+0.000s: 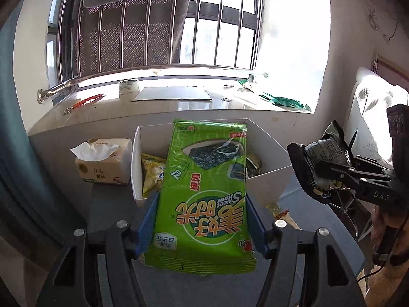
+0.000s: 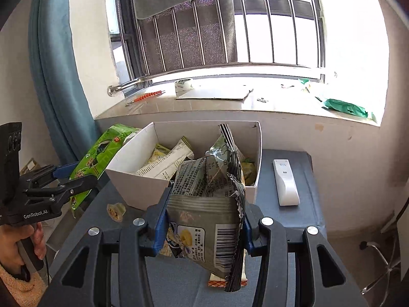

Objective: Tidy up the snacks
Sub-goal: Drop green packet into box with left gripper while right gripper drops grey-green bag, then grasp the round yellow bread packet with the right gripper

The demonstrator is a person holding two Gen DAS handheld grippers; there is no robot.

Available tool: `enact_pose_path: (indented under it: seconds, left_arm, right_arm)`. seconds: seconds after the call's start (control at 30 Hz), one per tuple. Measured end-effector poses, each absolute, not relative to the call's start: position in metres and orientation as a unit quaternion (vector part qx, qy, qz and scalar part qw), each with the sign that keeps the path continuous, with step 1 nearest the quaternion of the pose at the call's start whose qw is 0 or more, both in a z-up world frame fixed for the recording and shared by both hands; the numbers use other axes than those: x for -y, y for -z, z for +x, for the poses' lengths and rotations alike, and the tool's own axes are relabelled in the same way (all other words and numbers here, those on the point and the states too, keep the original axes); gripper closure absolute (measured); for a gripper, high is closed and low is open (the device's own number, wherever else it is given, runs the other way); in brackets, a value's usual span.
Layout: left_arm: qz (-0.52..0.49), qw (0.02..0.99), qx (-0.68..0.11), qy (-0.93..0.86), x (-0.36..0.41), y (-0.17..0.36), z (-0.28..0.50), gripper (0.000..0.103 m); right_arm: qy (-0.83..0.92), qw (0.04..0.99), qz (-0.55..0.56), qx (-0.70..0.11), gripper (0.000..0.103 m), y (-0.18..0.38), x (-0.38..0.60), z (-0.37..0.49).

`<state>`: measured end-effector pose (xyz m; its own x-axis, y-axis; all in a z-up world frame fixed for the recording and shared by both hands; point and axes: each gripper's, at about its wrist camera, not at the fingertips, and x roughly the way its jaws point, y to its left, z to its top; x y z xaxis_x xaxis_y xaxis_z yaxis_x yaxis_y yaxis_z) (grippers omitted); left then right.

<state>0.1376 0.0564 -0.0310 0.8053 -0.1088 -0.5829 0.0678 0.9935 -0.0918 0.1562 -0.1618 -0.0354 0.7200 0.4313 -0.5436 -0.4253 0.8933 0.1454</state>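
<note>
Holding packets just short of the white box at frame centre, already part-filled: left gripper clamps the green seaweed pack, right gripper pinches a grey snack bag; a small sweet waits lower left.

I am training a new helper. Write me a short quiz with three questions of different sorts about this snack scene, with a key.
1. True or false: the left tongs hold a green seaweed pack.
2. Multiple choice: what lies on the table right of the white box in the right wrist view? A) a tape roll B) a white remote C) a tissue pack
3. Fill in: the right tongs grip a grey, crumpled snack ____.

Key: 1 true; 2 B; 3 bag. The tape roll is on the window sill, and the tissue pack stands on the other side of the box.
</note>
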Motion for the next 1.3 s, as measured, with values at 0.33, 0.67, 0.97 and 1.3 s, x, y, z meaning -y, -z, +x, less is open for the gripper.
enact_pose_path:
  seconds: [0.33, 0.67, 0.97, 1.3]
  left_arm:
    - [-0.041, 0.953, -0.298, 0.017, -0.079, -0.003, 0.237, 0.000]
    - [-0.041, 0.951, -0.308, 0.003, -0.091, -0.003, 0.233, 0.000]
    - [-0.021, 0.957, -0.285, 0.039, -0.088, -0.004, 0.182, 0.000]
    - [0.000, 0.955, -0.289, 0.069, -0.052, 0.039, 0.088, 0.000]
  right_arm:
    - [-0.208, 0.926, -0.006, -0.314, 0.033, 0.007, 0.123, 0.275]
    - [-0.177, 0.932, -0.030, -0.315, 0.000, 0.009, 0.131, 0.277]
    - [-0.217, 0.933, 0.015, -0.286, 0.000, 0.003, 0.149, 0.220]
    - [-0.249, 0.924, 0.000, -0.291, 0.000, 0.051, 0.165, 0.113]
